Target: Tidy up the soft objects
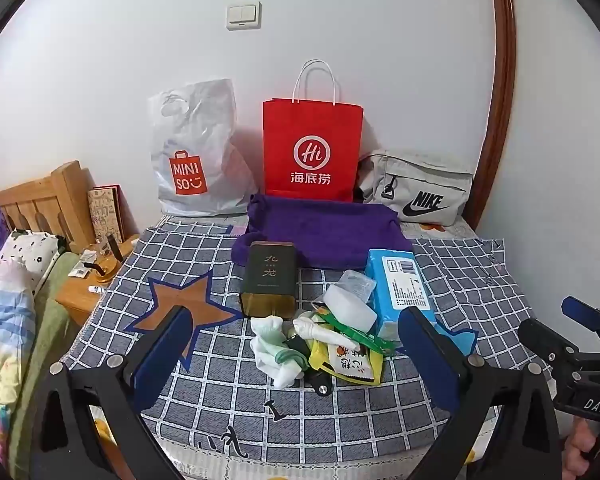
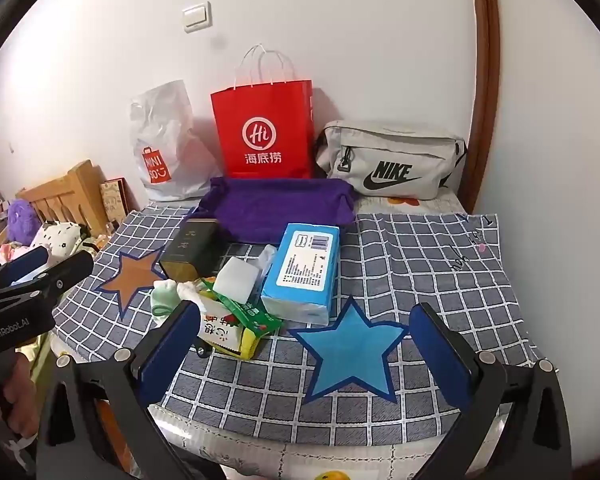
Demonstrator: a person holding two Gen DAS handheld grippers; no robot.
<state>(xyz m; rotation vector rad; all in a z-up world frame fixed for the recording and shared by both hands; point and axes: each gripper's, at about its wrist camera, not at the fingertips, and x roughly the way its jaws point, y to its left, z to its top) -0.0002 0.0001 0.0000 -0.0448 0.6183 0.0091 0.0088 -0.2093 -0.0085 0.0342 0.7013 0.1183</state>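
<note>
A checked cloth (image 1: pixel 460 276) is covering the counter, and along the wall behind it a white plastic bag (image 1: pixel 196 148), a red paper bag (image 1: pixel 312 148) and a grey waist bag (image 1: pixel 420 188) are standing in a row. In front of them a purple cloth (image 1: pixel 324 232) is lying spread out, touching the red bag's base.

Nearer, a blue tissue pack (image 1: pixel 400 284) is lying beside a dark tin (image 1: pixel 269 280), with a white foam block (image 1: pixel 348 306) between them. At the front of that heap the socks (image 1: pixel 276 348), pale green and white, are sitting crumpled against a yellow snack packet (image 1: pixel 348 364) and a green wrapper (image 1: pixel 360 336).

The sorting seems to be only beginning; nothing is being held. The left tongs (image 1: pixel 296 344) are hanging spread wide and empty just short of the socks, pointing straight at them. The right tongs (image 2: pixel 304 340) are likewise gaping and empty, hovering over a blue star (image 2: pixel 352 352) on the cloth, near the tissue pack.

I would guess the next move is lowering the left tongs over the socks and pinching only the fabric, without catching the packet touching them.
</note>
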